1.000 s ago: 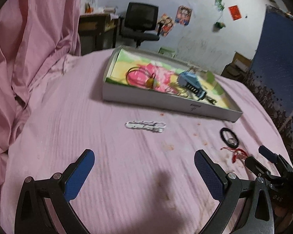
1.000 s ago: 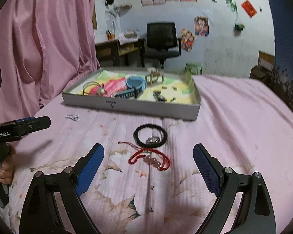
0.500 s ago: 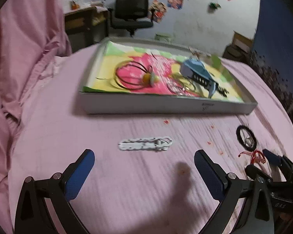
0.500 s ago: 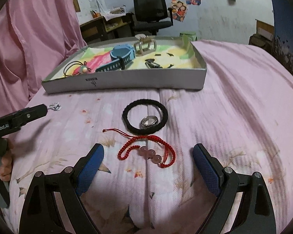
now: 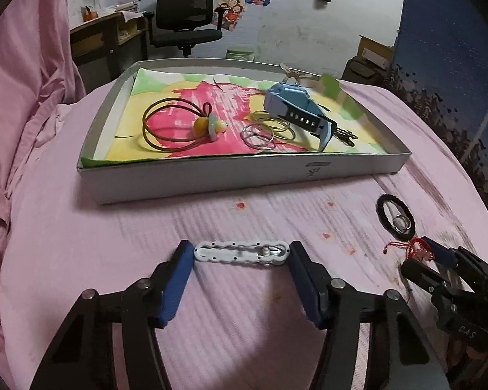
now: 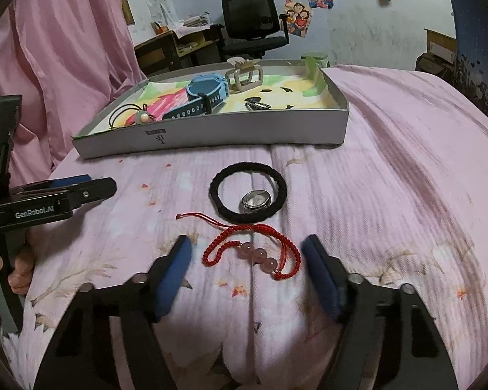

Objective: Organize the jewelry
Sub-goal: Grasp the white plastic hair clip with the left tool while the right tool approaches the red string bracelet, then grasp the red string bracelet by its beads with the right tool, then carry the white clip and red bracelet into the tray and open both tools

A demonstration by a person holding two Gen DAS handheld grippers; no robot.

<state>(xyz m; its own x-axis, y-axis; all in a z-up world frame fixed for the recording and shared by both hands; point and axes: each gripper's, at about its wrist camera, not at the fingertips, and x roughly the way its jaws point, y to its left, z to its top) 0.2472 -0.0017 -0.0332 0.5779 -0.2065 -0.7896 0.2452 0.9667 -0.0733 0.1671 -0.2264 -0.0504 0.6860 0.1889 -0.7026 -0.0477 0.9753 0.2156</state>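
Note:
A white hair clip (image 5: 242, 253) lies crosswise on the pink bedspread, right between the tips of my left gripper (image 5: 240, 247). Its jaws are closing, and the blue pads touch both ends of the clip. In the right wrist view a red cord bracelet with pink beads (image 6: 258, 255) lies between the fingers of my right gripper (image 6: 247, 243). Those jaws are closing too, with small gaps left on each side of the bracelet. Just beyond it a black hair tie (image 6: 216, 191) rings a silver ring (image 6: 256, 201). Behind stands the grey tray (image 5: 244, 178).
The tray holds a blue watch (image 5: 292, 104), a brown hair elastic with a charm (image 5: 169, 126), thin metal rings (image 5: 263, 131) and a beige claw clip (image 6: 244, 76). A pink curtain (image 5: 22, 74) hangs left. An office chair (image 6: 250, 22) and a desk stand behind.
Both grippers dropped closer to the bedspread and their jaws narrowed. The left moved up to the white clip so that it now sits between the pads; the right now brackets the red bracelet.

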